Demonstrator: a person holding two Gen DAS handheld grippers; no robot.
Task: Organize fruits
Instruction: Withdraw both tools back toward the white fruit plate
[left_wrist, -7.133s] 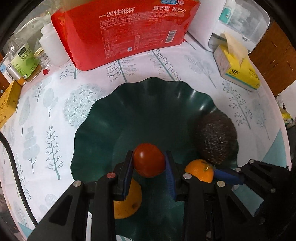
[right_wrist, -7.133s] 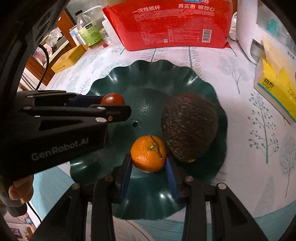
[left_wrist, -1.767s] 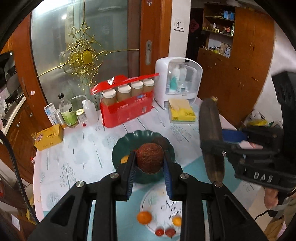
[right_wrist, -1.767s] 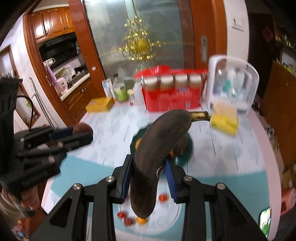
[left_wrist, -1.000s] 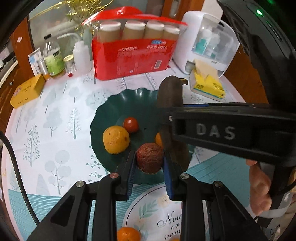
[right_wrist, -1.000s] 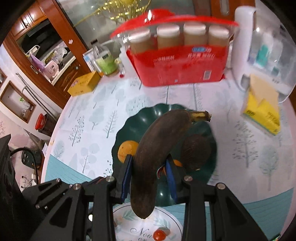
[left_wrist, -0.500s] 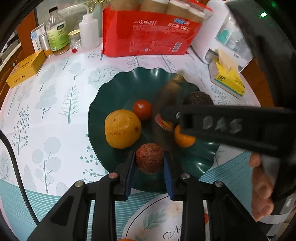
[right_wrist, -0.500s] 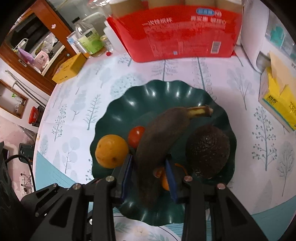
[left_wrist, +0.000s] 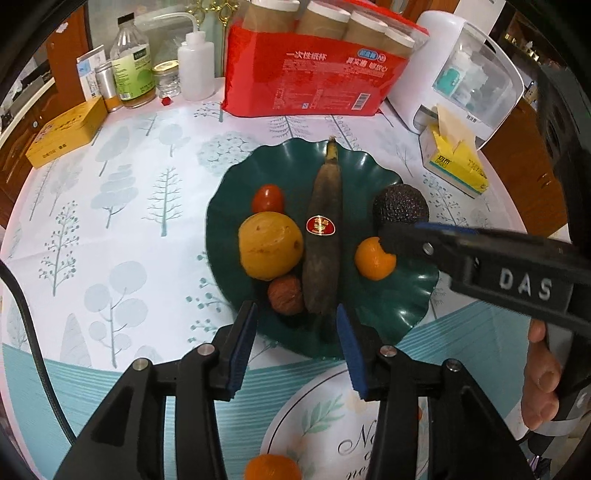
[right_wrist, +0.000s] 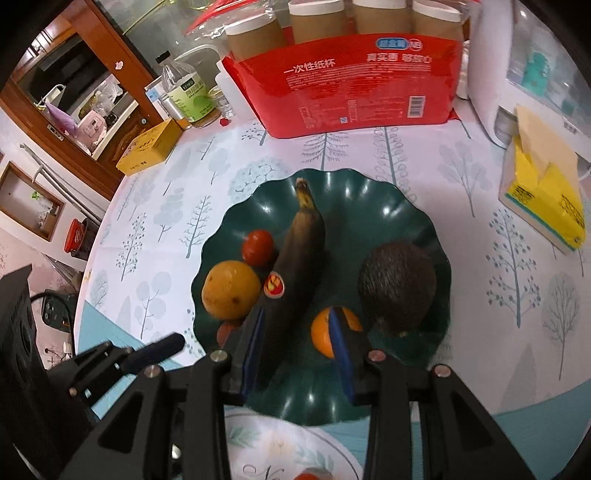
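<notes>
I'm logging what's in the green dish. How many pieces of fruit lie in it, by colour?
In the green dish:
Orange or yellow: 2, big fruit, small orange
Red: 1, tomato
Dark or brown: 3, banana, avocado, walnut
Total: 6

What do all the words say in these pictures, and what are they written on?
"一次性纸杯": red paper-cup pack.
"真实惠 够放心": same pack, top right.
"DAS": side of the right tongs.
"N": white plate; the remaining script is hidden.
Banana sticker, green bottle label, yellow tissue box, yellow carton and the pack's small print: too small or blurred to read.
</notes>
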